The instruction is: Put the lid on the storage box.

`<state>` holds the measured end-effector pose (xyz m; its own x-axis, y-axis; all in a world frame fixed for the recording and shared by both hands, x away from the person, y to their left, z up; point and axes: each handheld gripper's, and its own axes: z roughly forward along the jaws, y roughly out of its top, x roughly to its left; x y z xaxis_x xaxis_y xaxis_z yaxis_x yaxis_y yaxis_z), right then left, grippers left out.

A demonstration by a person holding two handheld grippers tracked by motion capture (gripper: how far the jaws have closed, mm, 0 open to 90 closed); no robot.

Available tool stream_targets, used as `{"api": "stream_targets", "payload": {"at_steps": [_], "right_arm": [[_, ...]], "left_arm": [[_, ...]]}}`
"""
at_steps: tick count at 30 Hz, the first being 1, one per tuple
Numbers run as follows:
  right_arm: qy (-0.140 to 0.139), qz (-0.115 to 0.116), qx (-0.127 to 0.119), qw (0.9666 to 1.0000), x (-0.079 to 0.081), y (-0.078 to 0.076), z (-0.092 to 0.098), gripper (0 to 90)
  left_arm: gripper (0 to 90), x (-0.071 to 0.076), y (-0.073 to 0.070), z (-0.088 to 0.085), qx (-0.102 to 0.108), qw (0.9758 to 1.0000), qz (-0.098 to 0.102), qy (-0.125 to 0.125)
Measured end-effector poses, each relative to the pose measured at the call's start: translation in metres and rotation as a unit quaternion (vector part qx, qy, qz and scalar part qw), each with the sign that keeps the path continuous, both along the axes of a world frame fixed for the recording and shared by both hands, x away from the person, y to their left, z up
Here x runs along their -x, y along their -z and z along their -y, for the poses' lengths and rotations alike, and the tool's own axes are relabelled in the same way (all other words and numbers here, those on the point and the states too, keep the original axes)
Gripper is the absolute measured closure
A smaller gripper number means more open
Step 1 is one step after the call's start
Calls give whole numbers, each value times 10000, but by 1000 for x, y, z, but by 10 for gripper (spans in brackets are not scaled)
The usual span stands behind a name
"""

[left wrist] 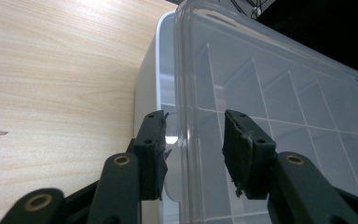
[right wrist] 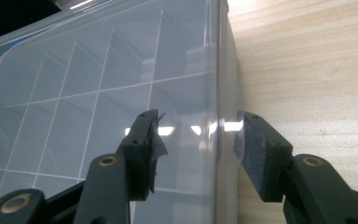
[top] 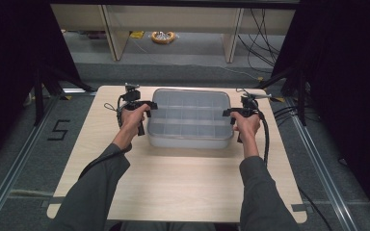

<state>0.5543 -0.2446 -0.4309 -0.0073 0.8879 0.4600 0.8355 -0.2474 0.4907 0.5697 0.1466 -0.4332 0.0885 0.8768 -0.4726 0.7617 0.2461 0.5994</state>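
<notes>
1. The left gripper (left wrist: 193, 149) has its fingers (left wrist: 151, 154) apart, straddling the left edge of the clear plastic box (top: 190, 118). One finger stands outside the box wall and the other sits over the lid. In the left gripper view a gap shows between each pad and the plastic, so neither finger presses on the edge.

2. The right gripper (right wrist: 198, 154) also has its fingers (right wrist: 256, 154) apart, set astride the right edge of the box. The inner finger lies over the lid (right wrist: 98, 93); the outer one stands just beside the side wall, over the bench. The pads do not clamp the rim.

3. In the high view the left gripper (top: 142, 108) and the right gripper (top: 236, 113) sit at the two short ends of the box, each held in one of the person's hands, with the forearms in grey sleeves coming in from the bottom edge.

4. The box is a shallow, see-through organiser with a transparent lid on top. White dividers inside split it into rows of small compartments, which look bare as far as the pictures show.

5. The box rests flat on the far half of the light wooden bench (top: 183, 187), roughly centred between its left and right sides.

6. Around the bench lies a grey floor (top: 24, 159) with metal rails, and black cables trail off to the right.
</notes>
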Motion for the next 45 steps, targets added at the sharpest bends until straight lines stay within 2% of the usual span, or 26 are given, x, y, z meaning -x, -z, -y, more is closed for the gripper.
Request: {"api": "stream_targets", "payload": {"at_steps": [1,2,3,4,5,6,7,11,14,16,17,18,20,21,25,27,28,30,31,34,35,36,37,39,42,45], "right_arm": [[-102,73,-4,9999,0,2,1,495],[-22,-71,-85,9999,1,0,-1,494],[-149,120,95,9998,-1,3,2,490],[88,-107,-79,9999,1,-1,-4,487],[29,-30,7,10000,1,0,-4,486],[66,8,-73,10000,1,0,-4,486],[-26,191,-72,9998,1,2,-4,486],[-180,125,198,9996,1,1,-3,478],[-327,195,407,9984,-1,2,-2,461],[-374,241,368,9983,0,1,-5,441],[-339,114,536,9979,0,-2,-8,428],[-276,69,413,9987,1,-2,-11,418],[-350,82,629,9974,0,-3,-12,410],[-427,219,561,9973,0,-1,-11,407],[-490,182,584,9969,0,-5,-14,408],[-422,65,461,9980,0,-4,-17,409],[-416,126,336,9985,-1,-1,-17,403],[-374,59,418,9984,-1,-2,-19,398],[-518,199,592,9967,-3,-1,-16,399],[-524,204,605,9966,-3,0,-15,393],[-587,112,435,9973,-2,-1,-15,389],[-609,166,468,9969,-1,0,-15,388],[-472,166,658,9966,-1,-1,-17,391],[-468,217,588,9969,-1,0,-18,390],[-390,109,530,9978,0,-2,-19,391],[-348,129,301,9989,1,-1,-19,392]], "left_arm": [[577,0,0,0,4,10000,6,-7],[571,0,0,0,2,10000,8,-9],[559,0,0,1,19,10000,3,-24],[551,0,0,1,15,10000,44,-41],[545,0,1,2,-6,10000,71,-49],[536,1,1,2,-24,9999,104,-57],[532,1,2,2,-49,9999,130,-77],[534,0,2,-2,-5,9997,202,-126],[527,0,1,-5,-43,9999,103,-47],[520,0,3,-5,-117,9999,13,16],[514,0,5,-6,-122,9999,-69,91],[516,0,8,-6,-62,9998,-149,148],[543,-1,11,-4,83,9996,-212,170],[534,0,12,-4,53,9996,-202,212],[559,0,9,-6,69,9997,-234,88],[568,0,8,-9,60,9997,-205,73],[577,0,9,-9,106,9997,-215,77],[579,0,10,-10,110,9997,-200,75],[575,-1,10,-9,117,9998,-170,62],[569,-3,11,-9,92,9998,-126,113],[569,-3,11,-10,95,9998,-110,128],[569,-3,12,-10,129,9998,-119,119],[571,-3,12,-12,176,9997,-126,106],[574,-2,13,-13,197,9997,-115,80],[571,-1,10,-16,-43,10000,-37,62],[569,0,10,-18,-5,10000,-50,74]]}}
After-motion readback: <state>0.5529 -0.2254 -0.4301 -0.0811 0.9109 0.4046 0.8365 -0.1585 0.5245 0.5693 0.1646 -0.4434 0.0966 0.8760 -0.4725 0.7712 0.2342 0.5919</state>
